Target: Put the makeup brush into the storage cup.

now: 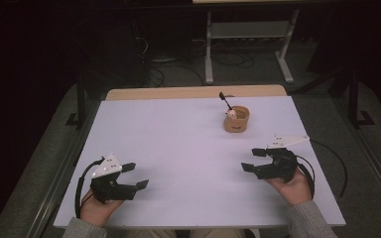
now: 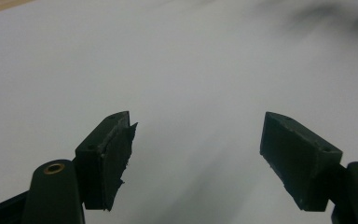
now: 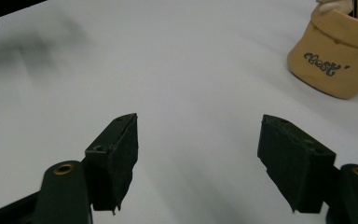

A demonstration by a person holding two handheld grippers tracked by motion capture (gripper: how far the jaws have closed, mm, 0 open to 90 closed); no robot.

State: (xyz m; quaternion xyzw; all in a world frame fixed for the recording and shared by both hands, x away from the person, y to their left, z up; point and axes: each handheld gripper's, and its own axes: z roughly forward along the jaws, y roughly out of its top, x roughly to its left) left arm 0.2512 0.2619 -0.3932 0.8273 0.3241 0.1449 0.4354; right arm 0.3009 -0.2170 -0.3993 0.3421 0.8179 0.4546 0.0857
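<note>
1. Cup (image 1: 236, 120): one tan, sack-shaped cup stands on the white table (image 1: 188, 148), the single loose vessel on it.
2. Counted from left to right there are one left gripper (image 1: 135, 176), one cup and one right gripper (image 1: 252, 159); each gripper sits in one of the person's hands at the near edge of the table.
3. One thin dark stick (image 1: 224, 99) rises out of the cup and leans to the left, and one small pale lump (image 1: 232, 114) rests inside the cup at the rim.
4. Left gripper: well apart from the cup, to its left and nearer the person. Its jaws stand wide apart with bare table between them in the left gripper view (image 2: 196, 158); it holds nothing and touches nothing.
5. Right gripper: nearer the cup than the left one, just to the cup's right and on the person's side of it. Its jaws also stand wide apart over bare table in the right gripper view (image 3: 198, 158), holding nothing and clear of the cup.
6. In the right gripper view the cup (image 3: 338, 60) shows a rolled-over rim like a folded bag and dark cursive lettering on its side; it stands upright.
</note>
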